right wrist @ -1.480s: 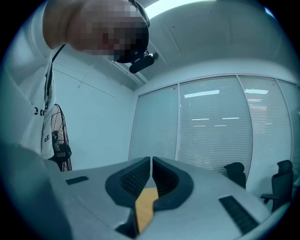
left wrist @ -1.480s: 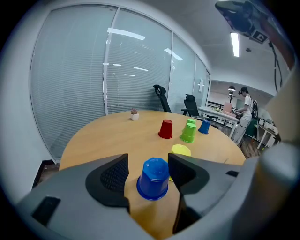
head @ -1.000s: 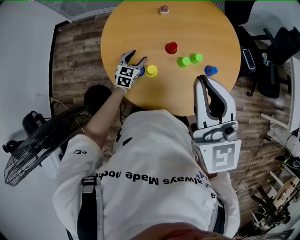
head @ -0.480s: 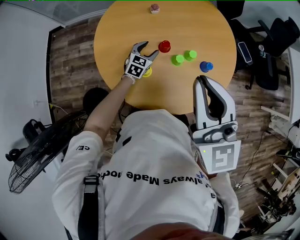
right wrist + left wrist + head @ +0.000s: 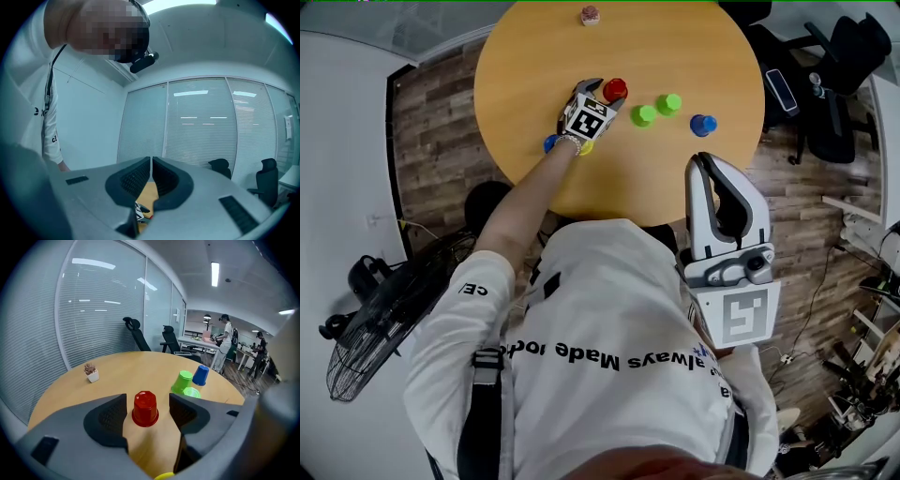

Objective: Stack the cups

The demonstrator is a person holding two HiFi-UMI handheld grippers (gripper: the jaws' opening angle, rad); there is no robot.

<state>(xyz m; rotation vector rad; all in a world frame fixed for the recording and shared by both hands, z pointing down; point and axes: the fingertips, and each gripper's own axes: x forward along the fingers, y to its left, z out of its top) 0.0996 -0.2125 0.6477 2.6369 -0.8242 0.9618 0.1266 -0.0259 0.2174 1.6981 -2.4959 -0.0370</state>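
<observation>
Step in hand, as I judge it: the reach for a first pick. My left gripper (image 5: pixel 602 94) has just been opening its jaws. They stand wide either side of the upside-down red cup (image 5: pixel 145 408) on the table (image 5: pixel 694 56), pads clear of it. Next move: ease forward, close, lift.

My right gripper (image 5: pixel 151 164) is clenched on nothing.

Only the head view shows the blue cup (image 5: pixel 549 142) by my wrist. Only the left gripper view shows the gaps beside the pads.

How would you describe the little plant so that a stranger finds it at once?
Look at the round wooden table. At its far edge, well apart from the cups, stands the plant. It alone is no cup: a small white pot with a spiky top.
</observation>
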